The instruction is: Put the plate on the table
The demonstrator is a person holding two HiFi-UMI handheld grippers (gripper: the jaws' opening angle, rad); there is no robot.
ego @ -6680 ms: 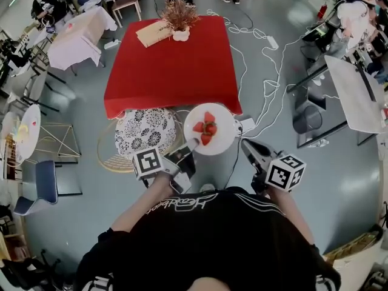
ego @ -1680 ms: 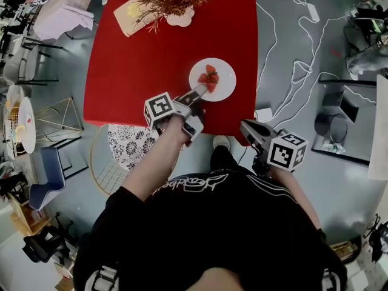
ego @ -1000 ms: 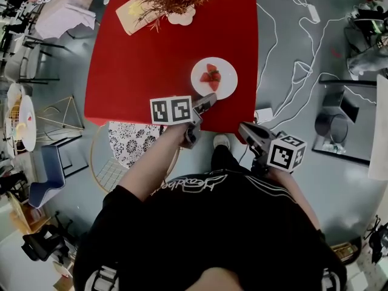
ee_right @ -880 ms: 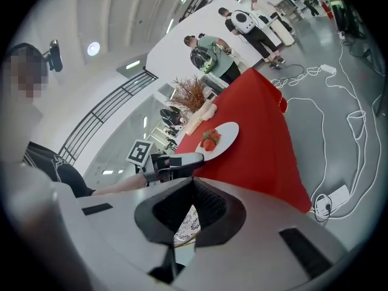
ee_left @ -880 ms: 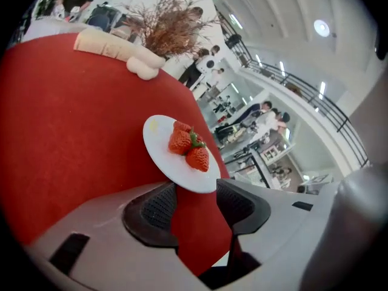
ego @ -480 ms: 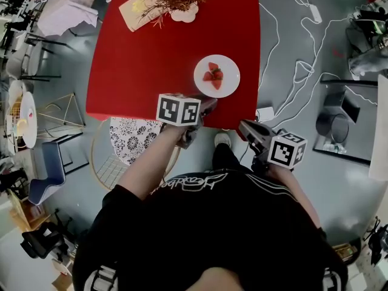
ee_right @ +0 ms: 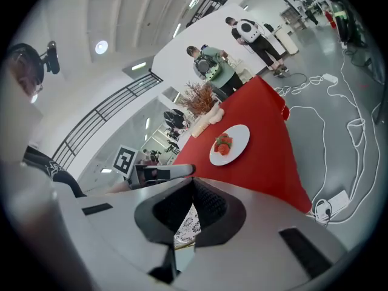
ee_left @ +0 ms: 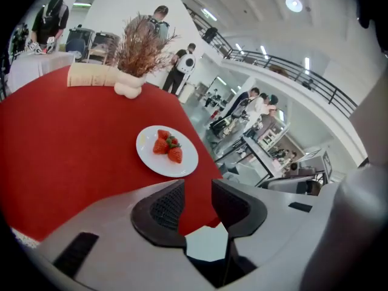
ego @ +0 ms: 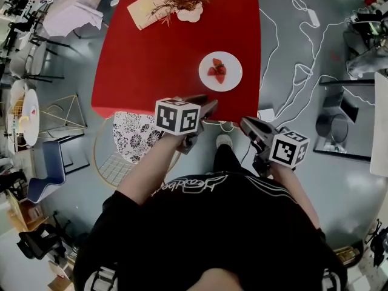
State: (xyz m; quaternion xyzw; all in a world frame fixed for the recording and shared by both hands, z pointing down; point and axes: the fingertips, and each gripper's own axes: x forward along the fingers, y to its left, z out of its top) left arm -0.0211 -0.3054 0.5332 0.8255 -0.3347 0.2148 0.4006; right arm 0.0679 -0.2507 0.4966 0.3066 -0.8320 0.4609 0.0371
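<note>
Plate point(ego: 220, 71) lies ahead of the closing, empty left gripper point(ego: 208, 106).

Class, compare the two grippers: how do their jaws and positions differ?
On the left gripper the jaws stand apart, closing on nothing; on the right gripper they meet. The left gripper reaches the red table's near edge; the right gripper hangs short of it. Both are empty and face the plate.
</note>
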